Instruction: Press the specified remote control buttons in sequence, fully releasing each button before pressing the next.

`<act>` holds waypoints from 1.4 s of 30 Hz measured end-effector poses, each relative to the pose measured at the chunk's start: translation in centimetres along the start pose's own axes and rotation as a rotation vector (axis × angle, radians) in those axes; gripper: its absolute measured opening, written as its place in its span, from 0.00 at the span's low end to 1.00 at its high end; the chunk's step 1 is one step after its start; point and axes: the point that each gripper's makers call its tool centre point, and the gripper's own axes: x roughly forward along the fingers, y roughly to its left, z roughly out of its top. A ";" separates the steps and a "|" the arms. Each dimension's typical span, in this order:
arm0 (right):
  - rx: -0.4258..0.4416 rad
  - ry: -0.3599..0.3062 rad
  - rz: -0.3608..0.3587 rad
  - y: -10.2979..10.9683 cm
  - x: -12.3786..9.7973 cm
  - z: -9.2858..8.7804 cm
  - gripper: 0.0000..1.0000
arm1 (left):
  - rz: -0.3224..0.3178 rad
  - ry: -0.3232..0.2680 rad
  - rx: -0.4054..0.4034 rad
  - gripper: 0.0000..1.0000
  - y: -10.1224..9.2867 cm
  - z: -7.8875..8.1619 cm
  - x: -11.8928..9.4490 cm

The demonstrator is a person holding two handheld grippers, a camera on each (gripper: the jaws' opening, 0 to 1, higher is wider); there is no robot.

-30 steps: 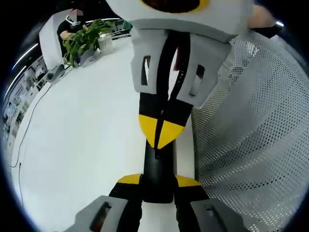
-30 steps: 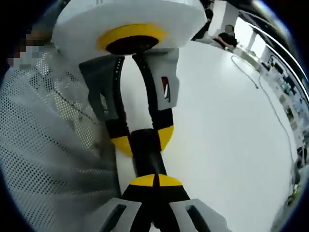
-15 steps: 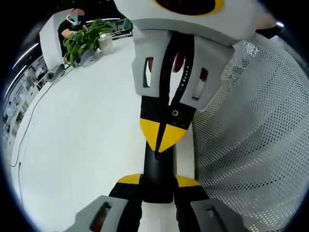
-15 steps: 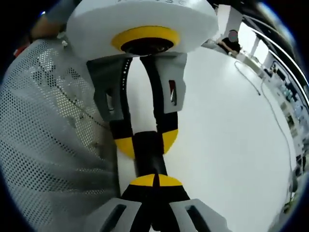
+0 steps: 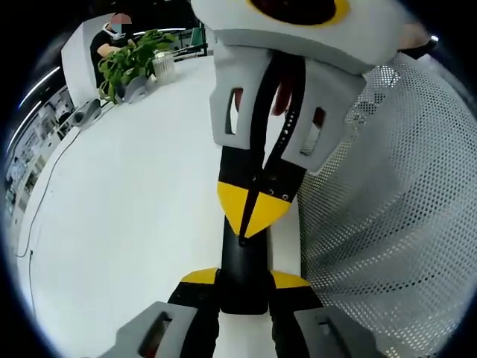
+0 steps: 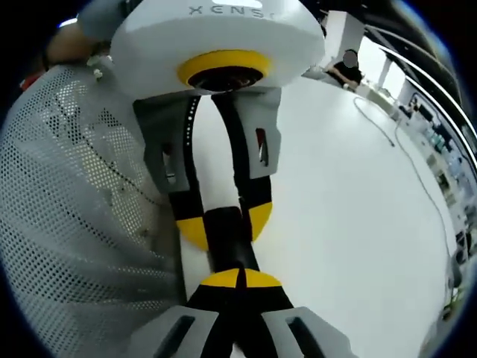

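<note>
the left tool is grasping one end of the remote, a slim black bar standing out between its yellow-tipped jaws. in the left gripper view the right tool is coming in from the top, its yellow tips pressed together into a wedge that is touching the far end of the remote. a pale pad is lying just beside the remote on its right side.

in the right gripper view the right tool is showing its own yellow tips clenched together, with the remote running straight on from them; whether the tips are pinching it or only pressing against its end i cannot tell. the left tool is facing it from the top of that view, its two jaws sitting one on each side of the remote.

the remote is being held over the white desk, between the two tools. white mesh cloth is hanging along the right of the left gripper view, and the same cloth is lying along the left of the right gripper view.

far back on the desk a green plant is standing, with a person behind it. a thin cable is trailing across the desk in the right gripper view.
</note>
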 end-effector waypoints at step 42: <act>-0.065 -0.111 0.115 0.5 0.0 0.3 0.05 | 0.034 -0.007 -0.024 0.25 0.0 0.1 0.1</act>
